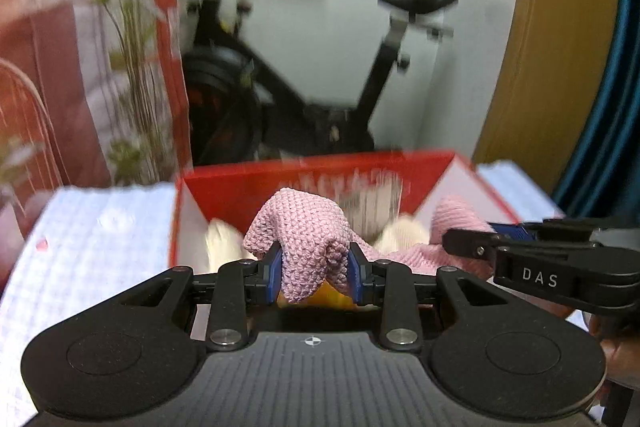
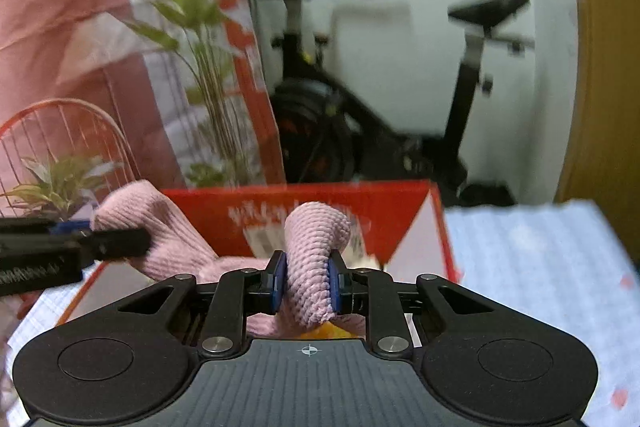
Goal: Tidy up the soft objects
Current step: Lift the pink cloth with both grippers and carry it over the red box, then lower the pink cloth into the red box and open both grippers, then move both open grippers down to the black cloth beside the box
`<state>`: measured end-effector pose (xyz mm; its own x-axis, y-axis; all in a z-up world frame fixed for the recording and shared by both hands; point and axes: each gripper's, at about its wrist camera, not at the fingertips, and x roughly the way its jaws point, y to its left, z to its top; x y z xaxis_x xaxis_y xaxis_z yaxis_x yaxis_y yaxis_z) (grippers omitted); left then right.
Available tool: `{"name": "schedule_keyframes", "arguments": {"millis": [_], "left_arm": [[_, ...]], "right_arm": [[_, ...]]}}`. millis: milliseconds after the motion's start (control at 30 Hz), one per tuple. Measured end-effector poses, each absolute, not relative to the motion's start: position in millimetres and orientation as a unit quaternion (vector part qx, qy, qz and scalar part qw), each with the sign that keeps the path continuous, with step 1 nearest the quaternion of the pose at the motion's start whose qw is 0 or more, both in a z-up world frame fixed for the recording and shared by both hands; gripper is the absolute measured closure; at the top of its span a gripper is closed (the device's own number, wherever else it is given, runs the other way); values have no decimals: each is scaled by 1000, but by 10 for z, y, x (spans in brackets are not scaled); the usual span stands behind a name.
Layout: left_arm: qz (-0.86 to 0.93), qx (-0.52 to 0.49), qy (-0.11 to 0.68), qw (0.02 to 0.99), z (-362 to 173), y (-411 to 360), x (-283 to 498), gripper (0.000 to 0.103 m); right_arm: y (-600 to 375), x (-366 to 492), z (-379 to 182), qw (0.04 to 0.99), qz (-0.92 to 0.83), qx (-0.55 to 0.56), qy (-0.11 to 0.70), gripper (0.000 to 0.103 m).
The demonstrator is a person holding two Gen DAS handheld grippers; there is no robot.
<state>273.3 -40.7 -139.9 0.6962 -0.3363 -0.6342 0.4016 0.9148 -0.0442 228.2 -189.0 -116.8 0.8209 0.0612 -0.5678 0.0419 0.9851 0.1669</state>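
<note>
Left wrist view: the left gripper is clamped on a fold of the pink knitted cloth, the blue pads pressing it from both sides at lower centre of the frame. The cloth runs to the right edge, where the right gripper reaches in; whether that gripper grips it cannot be told from this view. Behind the cloth stands the red box, open at the top, with white inner walls. Inside it lie cream-white soft items, partly hidden by the cloth. An orange object shows below the fold; its nature is unclear. The box rests on a white checked tablecloth.

Right wrist view: the right gripper is closed on another fold of the same pink cloth, in front of the red box. The left gripper touches the cloth at left.
</note>
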Motion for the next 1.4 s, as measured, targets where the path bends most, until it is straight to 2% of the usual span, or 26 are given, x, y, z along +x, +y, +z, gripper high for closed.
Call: {"name": "schedule_keyframes", "arguments": {"millis": [67,500,600,667,700,767,800,833,867,1100,1167,1400], "left_arm": [[-202,61,362,908,-1487,-436,2767,69],[-216,74,419,879,-1661,-431,2782,69],[-219,77,404,885,-1611,-396,2748,61],[-218,78,391,891,-1551,-362,2709,42],[-217,77,384,894,-1514,-339,2676,37],[-218,78,367,901,-1446,-325,2626,21],[-219,78,356,905,-1400,-289,2573,17],[-219,79,347,909,-1366,-274,2538,11],[-219,80,336,913,-1328,-253,2492,9],[-207,80,274,936,-1047,-174,2135,0],[-205,71,266,939,-979,-162,2053,0],[-193,32,239,951,-741,-14,1748,0]], "right_arm": [[-1859,2338,-1285,941,15,89,326,87],[-1720,2488,-1595,910,15,87,405,87],[-1723,2457,-1576,912,12,84,402,86],[-1726,2416,-1531,916,5,72,394,78],[-1716,2395,-1498,919,0,64,389,75],[-1723,2346,-1430,925,-4,57,377,68],[-1730,2317,-1395,926,-4,57,373,65],[-1730,2280,-1355,927,-4,58,371,56],[-1744,2243,-1320,928,-3,58,368,47],[-1725,1902,-1018,945,6,42,323,16],[-1716,1804,-928,950,8,43,309,2],[-1663,1425,-637,965,7,33,261,0]]}}
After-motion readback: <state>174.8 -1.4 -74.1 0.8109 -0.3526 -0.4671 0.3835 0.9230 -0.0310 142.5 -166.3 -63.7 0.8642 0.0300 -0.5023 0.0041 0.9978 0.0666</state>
